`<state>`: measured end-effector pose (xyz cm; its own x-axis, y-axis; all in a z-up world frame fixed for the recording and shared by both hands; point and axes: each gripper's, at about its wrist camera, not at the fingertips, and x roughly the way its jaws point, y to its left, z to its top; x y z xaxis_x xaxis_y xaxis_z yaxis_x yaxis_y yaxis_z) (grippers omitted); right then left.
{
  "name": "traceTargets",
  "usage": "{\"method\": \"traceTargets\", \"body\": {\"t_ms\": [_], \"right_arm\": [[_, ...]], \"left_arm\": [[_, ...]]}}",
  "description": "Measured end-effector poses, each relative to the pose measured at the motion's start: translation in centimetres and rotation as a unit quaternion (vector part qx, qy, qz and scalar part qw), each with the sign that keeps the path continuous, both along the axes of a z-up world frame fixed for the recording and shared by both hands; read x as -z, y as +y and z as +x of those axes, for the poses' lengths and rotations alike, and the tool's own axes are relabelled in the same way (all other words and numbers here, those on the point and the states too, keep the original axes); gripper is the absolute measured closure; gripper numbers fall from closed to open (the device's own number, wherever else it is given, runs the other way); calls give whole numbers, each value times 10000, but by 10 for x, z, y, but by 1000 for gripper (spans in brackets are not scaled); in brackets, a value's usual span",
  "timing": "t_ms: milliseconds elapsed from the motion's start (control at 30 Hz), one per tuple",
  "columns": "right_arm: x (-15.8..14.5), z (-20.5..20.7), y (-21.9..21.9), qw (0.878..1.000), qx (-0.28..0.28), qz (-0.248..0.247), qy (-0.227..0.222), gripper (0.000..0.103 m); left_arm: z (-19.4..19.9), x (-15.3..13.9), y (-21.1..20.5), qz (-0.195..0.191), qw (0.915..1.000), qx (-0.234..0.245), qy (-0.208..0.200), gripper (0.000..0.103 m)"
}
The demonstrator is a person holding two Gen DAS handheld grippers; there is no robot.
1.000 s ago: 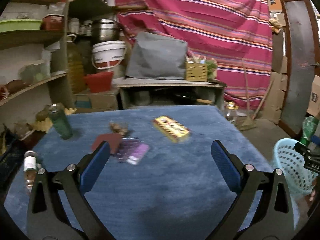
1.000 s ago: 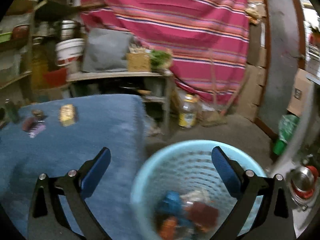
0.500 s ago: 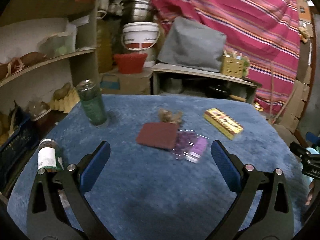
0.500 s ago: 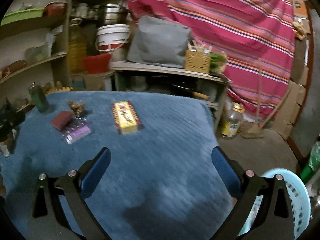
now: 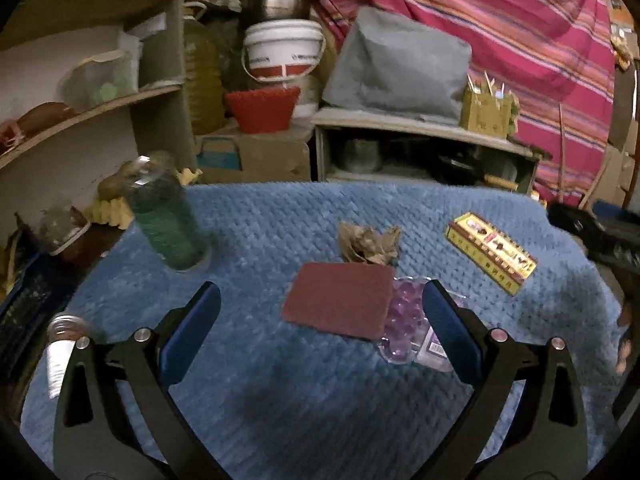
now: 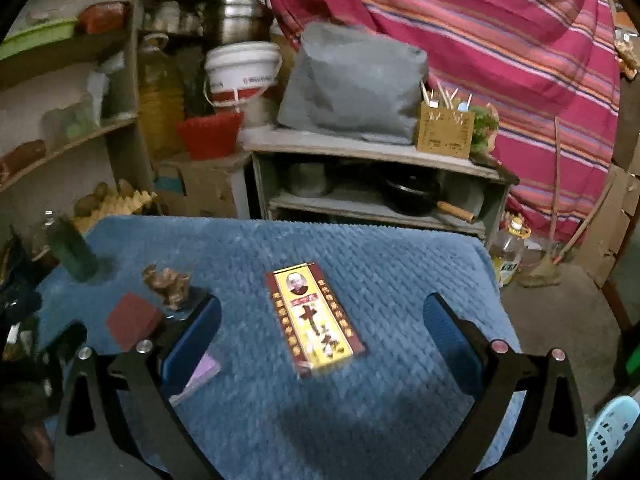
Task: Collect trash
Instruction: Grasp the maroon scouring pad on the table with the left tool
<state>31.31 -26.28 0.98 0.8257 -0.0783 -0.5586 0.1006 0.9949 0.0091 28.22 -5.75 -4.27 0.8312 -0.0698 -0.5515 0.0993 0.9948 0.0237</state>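
On the blue-covered table [image 5: 280, 220] lie a dark red flat pad [image 5: 340, 299], a purple blister pack [image 5: 404, 320], a crumpled brown paper [image 5: 368, 242] and a yellow-and-red box [image 5: 490, 252]. My left gripper [image 5: 320, 332] is open and empty, just short of the red pad. My right gripper [image 6: 320, 334] is open and empty, with the yellow-and-red box [image 6: 314, 318] between its fingers' line of sight. The red pad [image 6: 132, 320] and brown paper [image 6: 168, 282] show at its left. A light blue basket [image 6: 610, 432] sits low at the right.
A green bottle [image 5: 166, 224] stands at the table's left, a small white-labelled jar [image 5: 60, 350] at its left edge. Shelves [image 5: 80, 112] stand left, a low bench with a grey bag [image 5: 396, 76] behind the table. A striped cloth [image 6: 500, 40] hangs at the back.
Both grippers have moved closer over the table. The right one swung left from the basket to the yellow-and-red box. The left one moved toward the red pad.
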Motion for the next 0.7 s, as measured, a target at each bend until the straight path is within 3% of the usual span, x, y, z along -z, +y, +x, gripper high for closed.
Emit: {"method": "traceTargets", "body": {"t_ms": [233,367,700], "right_arm": [[28,19,-8,9998,149,16,108,4],[40,23,-19,9987,144,375,314,4],[44,21,-14,9993,135,211,279,5]], "left_arm": [[34,25,-17,412,9985,134,320,6],[52,34,-15,287,9971,217,672,6],[61,44,-14,283,9948,126,974,6]]}}
